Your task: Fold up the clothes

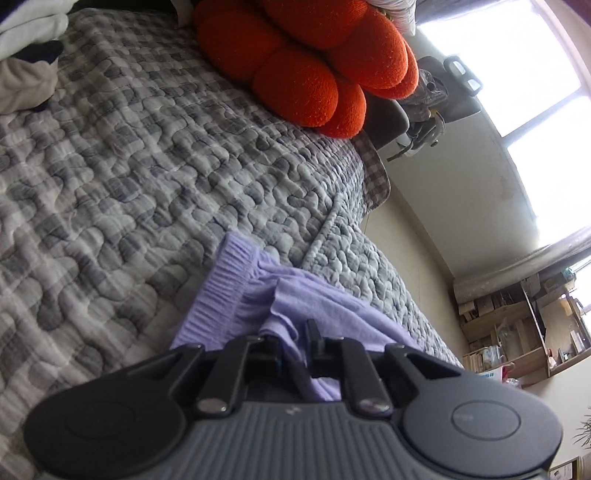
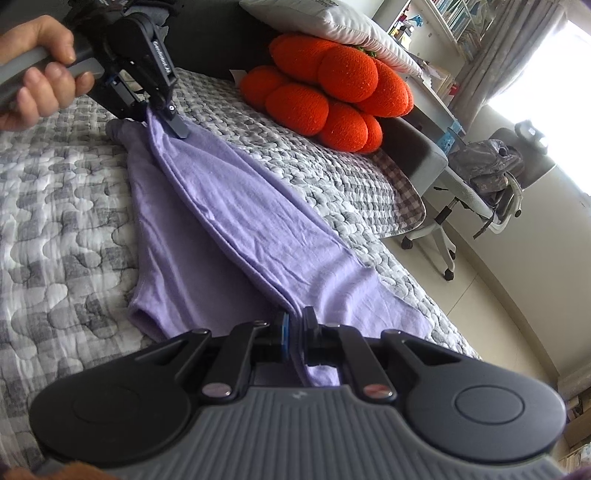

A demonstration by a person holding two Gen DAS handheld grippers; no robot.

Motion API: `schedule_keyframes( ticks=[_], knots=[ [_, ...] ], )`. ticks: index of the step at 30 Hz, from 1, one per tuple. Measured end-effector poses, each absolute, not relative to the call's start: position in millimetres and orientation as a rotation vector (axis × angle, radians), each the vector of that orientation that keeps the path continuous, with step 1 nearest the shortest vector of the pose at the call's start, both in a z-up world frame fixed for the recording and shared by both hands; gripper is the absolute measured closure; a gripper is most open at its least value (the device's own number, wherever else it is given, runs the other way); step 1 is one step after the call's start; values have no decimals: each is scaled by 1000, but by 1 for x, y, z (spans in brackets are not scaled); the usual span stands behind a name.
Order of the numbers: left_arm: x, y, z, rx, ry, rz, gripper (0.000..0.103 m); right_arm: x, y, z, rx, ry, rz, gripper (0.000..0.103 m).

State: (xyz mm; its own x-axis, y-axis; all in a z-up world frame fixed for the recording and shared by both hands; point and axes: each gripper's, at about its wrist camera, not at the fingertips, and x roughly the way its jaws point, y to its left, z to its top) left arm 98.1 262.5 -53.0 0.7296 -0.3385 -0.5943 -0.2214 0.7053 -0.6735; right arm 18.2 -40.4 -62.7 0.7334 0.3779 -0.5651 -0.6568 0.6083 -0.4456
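A lilac garment (image 2: 240,206) lies lengthwise on the grey quilted bed (image 2: 55,184), with one layer pulled up into a taut ridge between my two grippers. At the near end my right gripper (image 2: 295,319) is shut on the cloth. At the far end my left gripper (image 2: 168,118), held by a hand (image 2: 40,66), pinches the other end just above the quilt. In the left wrist view the garment's ribbed hem (image 1: 229,291) spreads ahead of the left gripper (image 1: 293,334). A bunch of fabric sits between its narrowly parted fingers.
A bulbous orange cushion (image 2: 332,88) and a white pillow (image 2: 332,22) sit at the head of the bed. Other clothes (image 1: 26,55) are piled at the far left corner. An office chair (image 2: 461,206) stands beside the bed's right edge, under a bright window.
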Motion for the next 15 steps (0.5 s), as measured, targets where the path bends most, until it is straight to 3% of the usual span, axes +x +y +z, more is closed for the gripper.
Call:
schedule_keyframes(
  ticks=[7,15],
  knots=[
    [103,257,-53,-783,716,-111,95,16,-40,-63,-680,447,617,97],
    [73,248,-8,-636,450,-194,100,17,-40,-63,-675,449,612,97]
  ],
)
